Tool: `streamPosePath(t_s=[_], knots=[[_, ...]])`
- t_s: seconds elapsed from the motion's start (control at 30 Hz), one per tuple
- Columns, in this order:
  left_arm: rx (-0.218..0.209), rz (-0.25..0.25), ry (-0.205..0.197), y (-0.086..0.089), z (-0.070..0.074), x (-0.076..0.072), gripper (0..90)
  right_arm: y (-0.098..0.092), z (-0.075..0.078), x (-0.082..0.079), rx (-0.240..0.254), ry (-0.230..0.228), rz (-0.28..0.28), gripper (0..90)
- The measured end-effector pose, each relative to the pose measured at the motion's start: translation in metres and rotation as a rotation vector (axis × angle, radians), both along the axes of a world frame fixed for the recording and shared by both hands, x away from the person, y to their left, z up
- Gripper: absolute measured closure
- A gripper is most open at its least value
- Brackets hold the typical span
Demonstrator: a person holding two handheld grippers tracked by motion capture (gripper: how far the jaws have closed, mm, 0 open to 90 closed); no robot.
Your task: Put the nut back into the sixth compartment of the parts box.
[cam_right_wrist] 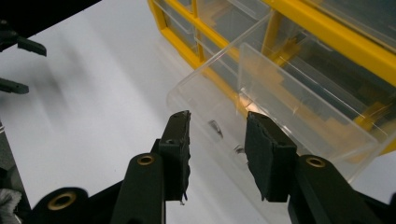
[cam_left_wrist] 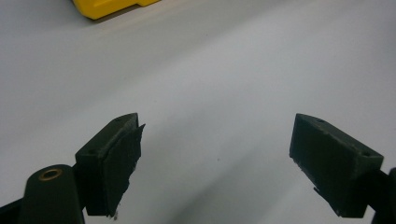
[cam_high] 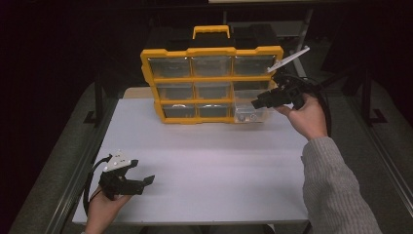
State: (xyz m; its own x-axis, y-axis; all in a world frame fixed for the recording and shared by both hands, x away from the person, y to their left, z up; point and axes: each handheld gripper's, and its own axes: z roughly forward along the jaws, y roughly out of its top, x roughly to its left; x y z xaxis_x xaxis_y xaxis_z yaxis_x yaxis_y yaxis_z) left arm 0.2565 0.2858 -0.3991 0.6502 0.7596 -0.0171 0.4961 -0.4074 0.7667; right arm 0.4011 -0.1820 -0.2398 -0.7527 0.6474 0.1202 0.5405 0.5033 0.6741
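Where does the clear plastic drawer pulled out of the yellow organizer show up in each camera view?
High view: the clear plastic drawer sticks out of the bottom right slot of the yellow organizer, just left of the right gripper.
Left gripper view: not in it.
Right gripper view: the drawer is at centre right, just beyond the parted jaws.
Shared landmark: the yellow organizer frame.

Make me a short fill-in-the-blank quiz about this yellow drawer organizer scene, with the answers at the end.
1. The organizer has a frame coloured ____.
2. The clear drawer pulled out of the organizer sits in the ____ row.
3. The jaws of the left gripper stand ____ over the bare white table.
4. The right gripper points at the ____ drawer, with nothing held between its jaws.

Missing words: yellow; bottom; open; clear
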Motion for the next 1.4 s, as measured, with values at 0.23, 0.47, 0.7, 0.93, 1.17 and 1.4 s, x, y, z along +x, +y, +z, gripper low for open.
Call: streamPosePath(t_s=[0.23, 0.47, 0.7, 0.93, 1.17, 1.4], knots=[[0.014, -0.007, -0.001, 0.001, 0.000, 0.000, 16.3, -0.007, -0.007, -0.019, 0.016, -0.019, 0.017, 56.9], [0.002, -0.006, -0.004, 0.000, 0.000, 0.001, 16.3, -0.008, -0.018, -0.036, 0.022, -0.026, 0.036, 52.4], [0.005, -0.003, -0.003, 0.001, 0.000, 0.001, 16.3, -0.008, -0.035, -0.051, 0.031, -0.024, 0.053, 50.3], [0.000, -0.002, -0.001, 0.000, 0.000, 0.001, 16.3, -0.013, -0.054, -0.058, 0.040, -0.009, 0.034, 47.5], [-0.013, 0.000, 0.002, -0.001, -0.001, 0.001, 16.3, -0.021, -0.074, -0.060, 0.041, 0.010, 0.008, 44.4], [-0.006, -0.007, 0.004, -0.001, -0.001, 0.002, 16.3, -0.022, -0.091, -0.063, 0.041, 0.018, -0.006, 42.5]])
